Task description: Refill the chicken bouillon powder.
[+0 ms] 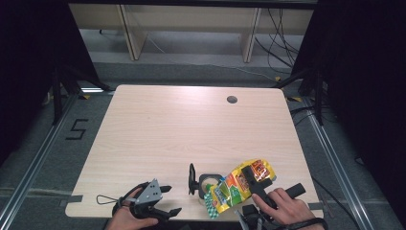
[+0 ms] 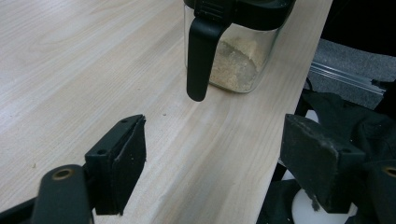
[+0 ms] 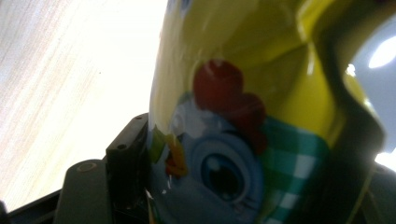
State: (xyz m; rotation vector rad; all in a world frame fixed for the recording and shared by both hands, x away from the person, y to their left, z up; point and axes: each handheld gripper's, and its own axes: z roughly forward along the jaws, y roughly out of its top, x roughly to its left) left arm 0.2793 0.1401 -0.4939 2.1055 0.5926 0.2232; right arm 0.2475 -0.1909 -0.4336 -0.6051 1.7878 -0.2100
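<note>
Snack bag (image 1: 238, 187): a glossy yellow packet with green-and-white checks, red and orange patches; in the right gripper view (image 3: 243, 116) it shows a cartoon face with a big blue eye and a red comb.
Where the bag is: at the near right of the worktop (image 1: 191, 129), lifted and tilted, its lower end just over the jar.
Jar (image 1: 207, 183): clear, with a black lid and a black handle hanging down its side; it stands upright near the front edge of the worktop, between the two hands.
Jar contents: in the left gripper view the jar (image 2: 238, 51) holds a pale tan, crumbly powder that lies low in it, heaped against one wall.
Bag contents: cannot tell; the packet is opaque.
Right gripper (image 1: 253, 184): its jaws pinch the snack bag across its width, standing fairly wide apart around it; the left jaw presses on the bag's edge in its own view, the other is hidden behind the packet.
Left gripper (image 2: 212, 163): jaws spread wide, nothing between them but bare worktop; it sits at the near left, well apart from the bag, pointing toward the jar.
Left hand (image 1: 127, 218): holds that gripper low at the front edge.
</note>
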